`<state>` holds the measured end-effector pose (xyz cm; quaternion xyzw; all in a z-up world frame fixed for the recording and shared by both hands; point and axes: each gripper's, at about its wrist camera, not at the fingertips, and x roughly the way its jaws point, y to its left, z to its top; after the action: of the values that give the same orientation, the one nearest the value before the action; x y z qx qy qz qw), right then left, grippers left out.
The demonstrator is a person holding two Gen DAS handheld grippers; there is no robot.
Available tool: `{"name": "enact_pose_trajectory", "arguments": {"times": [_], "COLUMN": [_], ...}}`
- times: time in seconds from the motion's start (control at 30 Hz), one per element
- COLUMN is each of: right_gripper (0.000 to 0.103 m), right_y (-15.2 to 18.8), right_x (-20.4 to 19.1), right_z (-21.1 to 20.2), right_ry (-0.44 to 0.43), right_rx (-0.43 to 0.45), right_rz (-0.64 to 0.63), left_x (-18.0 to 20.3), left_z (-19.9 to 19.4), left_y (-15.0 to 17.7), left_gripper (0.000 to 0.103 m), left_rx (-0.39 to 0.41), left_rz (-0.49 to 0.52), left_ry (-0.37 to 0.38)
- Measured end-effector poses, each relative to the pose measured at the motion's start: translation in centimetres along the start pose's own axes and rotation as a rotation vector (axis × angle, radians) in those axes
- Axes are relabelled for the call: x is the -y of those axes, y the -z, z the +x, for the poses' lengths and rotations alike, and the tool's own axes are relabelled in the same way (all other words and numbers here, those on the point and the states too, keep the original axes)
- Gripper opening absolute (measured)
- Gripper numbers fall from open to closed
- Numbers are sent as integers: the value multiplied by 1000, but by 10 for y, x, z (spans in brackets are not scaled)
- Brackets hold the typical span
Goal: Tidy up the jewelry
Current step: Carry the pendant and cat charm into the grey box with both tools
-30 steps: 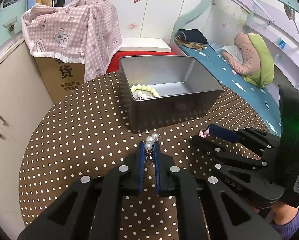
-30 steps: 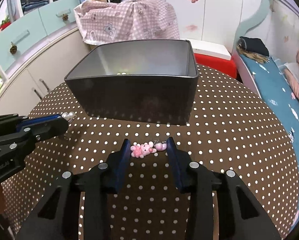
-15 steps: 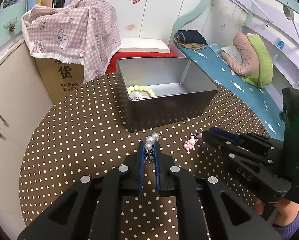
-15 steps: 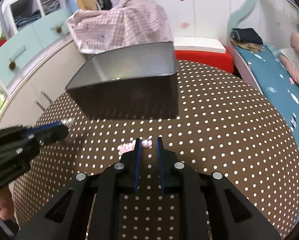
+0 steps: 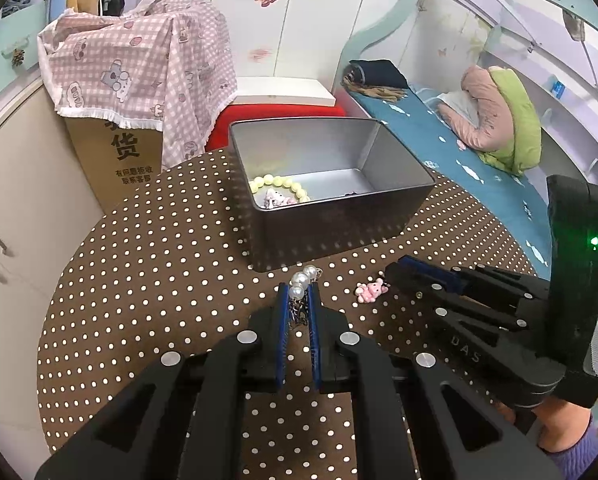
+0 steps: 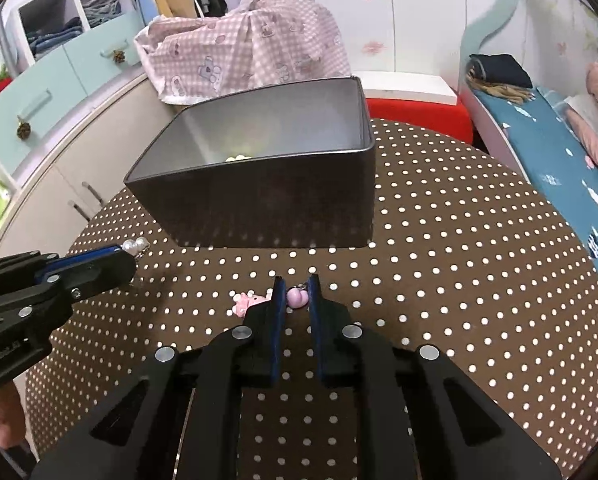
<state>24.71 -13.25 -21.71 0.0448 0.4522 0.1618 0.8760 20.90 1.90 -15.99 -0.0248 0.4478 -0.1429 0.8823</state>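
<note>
My left gripper (image 5: 297, 294) is shut on a pearl charm (image 5: 302, 279) with a small chain, held just above the dotted table in front of the grey metal tin (image 5: 331, 216). The charm also shows in the right wrist view (image 6: 135, 245). My right gripper (image 6: 295, 286) is shut on the pink bead end (image 6: 297, 297) of a pink pig charm (image 6: 247, 303); the pig hangs out to the left of the fingers and also shows in the left wrist view (image 5: 370, 290). The tin holds a pale green bead bracelet (image 5: 277, 184) and a small pink-white trinket (image 5: 275, 199).
The round table has a brown white-dotted cloth (image 5: 151, 280). Behind the tin are a cardboard box under a pink checked cloth (image 5: 139, 72), a red stool (image 5: 275, 120), cabinets on the left and a bed (image 5: 459, 152) on the right.
My right gripper closed on the pink pig charm and has drawn back a little from the tin. My left gripper keeps its hold on the pearl charm, barely moved.
</note>
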Motion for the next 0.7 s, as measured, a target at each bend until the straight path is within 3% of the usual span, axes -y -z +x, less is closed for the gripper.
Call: {"name": "enact_pose_trajectory", "arguments": {"times": [0.37,0.7], "right_gripper": [12,12], "right_y": [-23,-71], "right_x": [-7,-9], "right_z": [-50,-86], "right_ry": [-4,10], "right_rx": [100,188], "right_rz": [-29,-61], "left_x": [6,15], "left_z": [-19,-31], "left_y": [-21,-73], "left_gripper": [8,8], "left_rx": [47,94], "left_rz": [15,35], "left_ry": [43,44]}}
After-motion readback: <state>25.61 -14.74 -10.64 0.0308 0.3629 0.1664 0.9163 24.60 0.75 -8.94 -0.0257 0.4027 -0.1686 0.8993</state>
